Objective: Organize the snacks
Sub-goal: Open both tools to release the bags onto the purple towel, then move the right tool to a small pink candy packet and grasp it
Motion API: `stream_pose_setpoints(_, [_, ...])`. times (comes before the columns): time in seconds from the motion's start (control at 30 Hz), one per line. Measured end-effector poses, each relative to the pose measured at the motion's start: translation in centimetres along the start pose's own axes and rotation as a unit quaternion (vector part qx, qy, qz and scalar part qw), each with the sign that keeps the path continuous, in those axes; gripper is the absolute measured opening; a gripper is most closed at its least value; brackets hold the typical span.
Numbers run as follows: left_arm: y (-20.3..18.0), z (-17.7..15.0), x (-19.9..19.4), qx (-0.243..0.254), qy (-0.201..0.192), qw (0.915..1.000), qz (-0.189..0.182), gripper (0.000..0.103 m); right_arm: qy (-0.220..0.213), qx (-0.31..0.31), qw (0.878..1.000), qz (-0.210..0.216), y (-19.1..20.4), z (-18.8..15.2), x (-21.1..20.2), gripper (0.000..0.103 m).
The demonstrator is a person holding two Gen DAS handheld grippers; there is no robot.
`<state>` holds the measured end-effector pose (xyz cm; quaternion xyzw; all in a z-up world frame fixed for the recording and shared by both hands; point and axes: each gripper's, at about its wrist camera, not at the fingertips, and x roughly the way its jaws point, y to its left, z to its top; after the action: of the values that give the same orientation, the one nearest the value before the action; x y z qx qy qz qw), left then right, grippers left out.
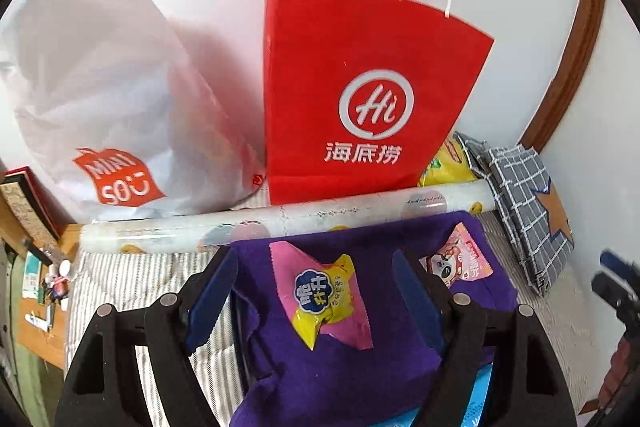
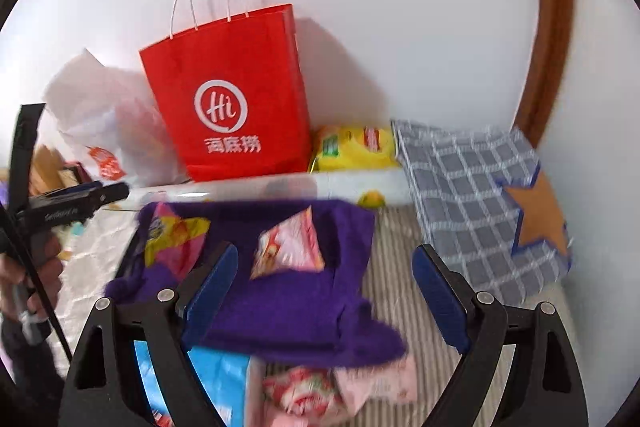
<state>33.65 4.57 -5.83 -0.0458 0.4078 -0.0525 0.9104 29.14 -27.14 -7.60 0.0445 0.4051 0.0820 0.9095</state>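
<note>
The left gripper has its fingers spread wide with nothing pinched; between them, lower down, a pink-and-yellow snack packet lies loose on a purple cloth. The right gripper is likewise spread and empty, hovering over the same purple cloth, where a pink packet sits — blurred in this view.

Judging by how things lie, the sorting is only partly done: two packets rest on the cloth, while a blue packet and more pink wrappers lie at its near edge, not yet gathered.

Further out, a clear-wrapped roll lies across a striped cover, a yellow bag behind it, a grey checked bag with a star to the right.

Writing: the red paper bag shows a circled "Hi" and "海底捞"; the white plastic bag reads "MINISO". The packets' print is too small to read surely.
</note>
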Motion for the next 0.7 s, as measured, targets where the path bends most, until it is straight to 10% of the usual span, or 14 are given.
stream_pose_setpoints(0.7, [0.9, -8.7, -4.4, -0.018, 0.025, 0.9990, 0.031, 0.079, 0.079, 0.007, 0.997, -0.009, -5.9, -11.1, 3.2, 0.060])
